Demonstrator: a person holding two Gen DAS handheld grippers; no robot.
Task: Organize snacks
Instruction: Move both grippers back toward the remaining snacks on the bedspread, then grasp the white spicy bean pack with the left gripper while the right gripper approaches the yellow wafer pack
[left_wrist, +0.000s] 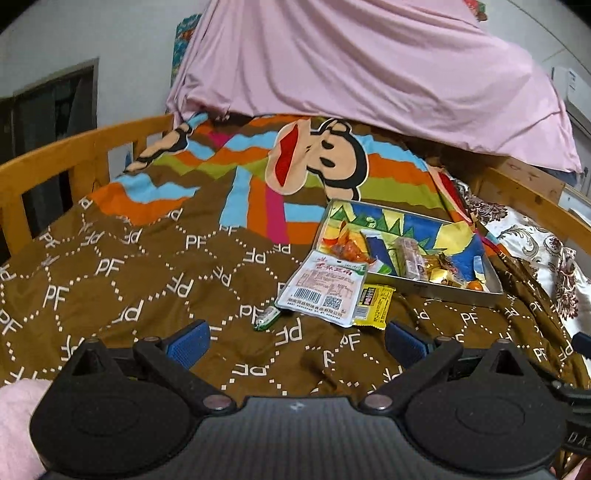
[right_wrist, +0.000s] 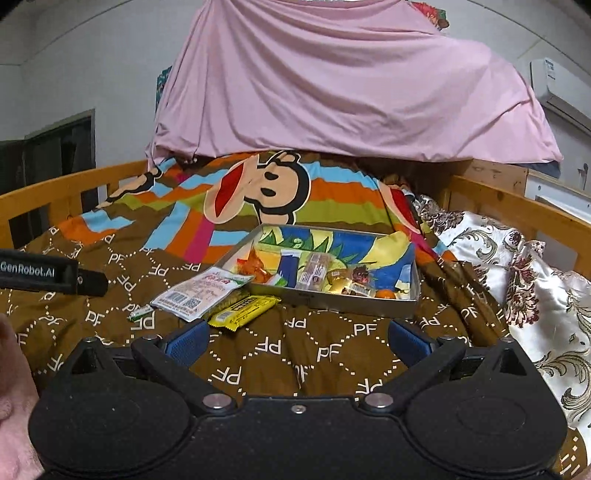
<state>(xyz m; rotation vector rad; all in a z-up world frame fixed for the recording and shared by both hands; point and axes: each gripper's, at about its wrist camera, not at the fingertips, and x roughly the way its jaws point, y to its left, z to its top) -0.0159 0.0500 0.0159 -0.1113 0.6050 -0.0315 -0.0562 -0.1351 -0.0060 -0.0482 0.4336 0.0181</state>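
The white packet covers the upper end of the yellow packet and the metal tray's near corner, its print is too small to read, and the pink sheet hides the bed's far end.

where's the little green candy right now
In both views the small green candy lies on the brown blanket, left of the white snack packet and outside the tin tray.
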